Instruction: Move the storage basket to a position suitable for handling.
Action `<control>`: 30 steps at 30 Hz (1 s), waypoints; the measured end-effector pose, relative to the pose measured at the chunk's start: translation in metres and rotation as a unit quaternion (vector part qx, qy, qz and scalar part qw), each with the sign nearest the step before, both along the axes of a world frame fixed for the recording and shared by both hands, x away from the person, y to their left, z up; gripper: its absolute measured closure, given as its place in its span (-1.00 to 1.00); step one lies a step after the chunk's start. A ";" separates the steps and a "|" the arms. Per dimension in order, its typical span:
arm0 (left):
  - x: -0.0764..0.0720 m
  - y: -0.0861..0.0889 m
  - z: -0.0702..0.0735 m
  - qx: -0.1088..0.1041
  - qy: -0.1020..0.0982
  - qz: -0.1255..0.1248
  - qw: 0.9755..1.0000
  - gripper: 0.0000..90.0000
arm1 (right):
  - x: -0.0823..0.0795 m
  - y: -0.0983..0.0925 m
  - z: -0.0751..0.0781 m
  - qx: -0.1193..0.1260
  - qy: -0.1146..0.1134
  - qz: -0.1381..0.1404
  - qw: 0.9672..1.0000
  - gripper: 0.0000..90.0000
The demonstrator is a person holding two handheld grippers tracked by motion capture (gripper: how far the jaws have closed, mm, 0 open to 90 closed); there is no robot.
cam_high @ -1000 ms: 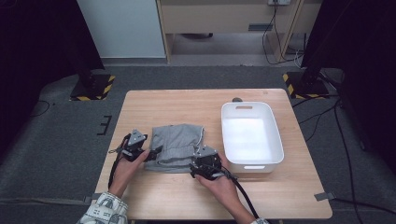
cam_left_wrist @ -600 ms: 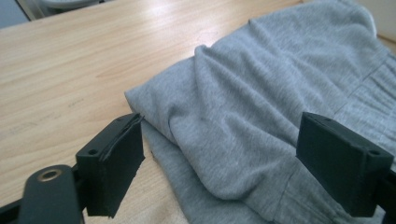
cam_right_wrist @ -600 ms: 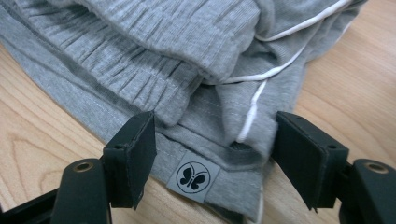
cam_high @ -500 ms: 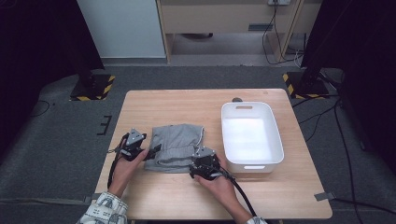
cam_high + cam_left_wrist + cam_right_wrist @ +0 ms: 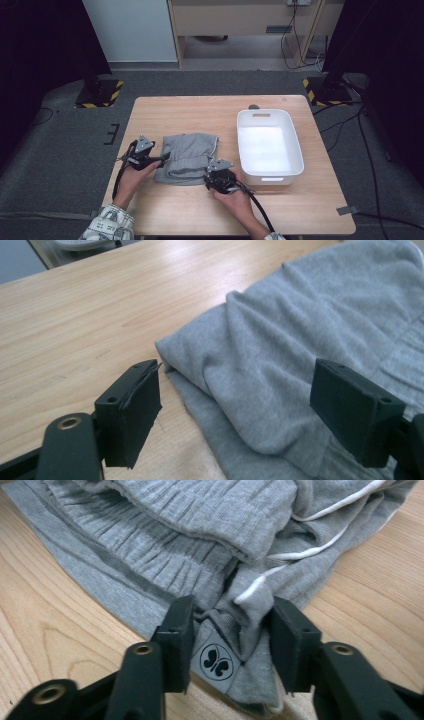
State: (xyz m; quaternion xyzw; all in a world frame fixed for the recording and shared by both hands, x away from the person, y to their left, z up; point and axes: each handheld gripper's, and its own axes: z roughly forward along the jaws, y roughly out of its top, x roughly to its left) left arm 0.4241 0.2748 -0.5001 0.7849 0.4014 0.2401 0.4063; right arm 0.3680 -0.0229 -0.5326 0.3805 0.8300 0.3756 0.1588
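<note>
A folded grey knitted garment (image 5: 188, 157) with white piping is seen lying on the light wooden table (image 5: 165, 107), left of the empty white rectangular plastic tub (image 5: 294, 152). The right gripper (image 5: 231, 617), its jaws having just been closing, is clenched on a bunched corner of the garment beside a butterfly label (image 5: 216, 662). The left gripper (image 5: 235, 405) is held released, its jaws astride the garment's left edge.
</note>
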 end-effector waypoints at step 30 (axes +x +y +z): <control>0.061 -0.020 -0.010 0.025 0.064 0.034 0.997 -0.40 | -0.016 -0.017 0.002 -0.010 -0.006 0.037 0.999 0.72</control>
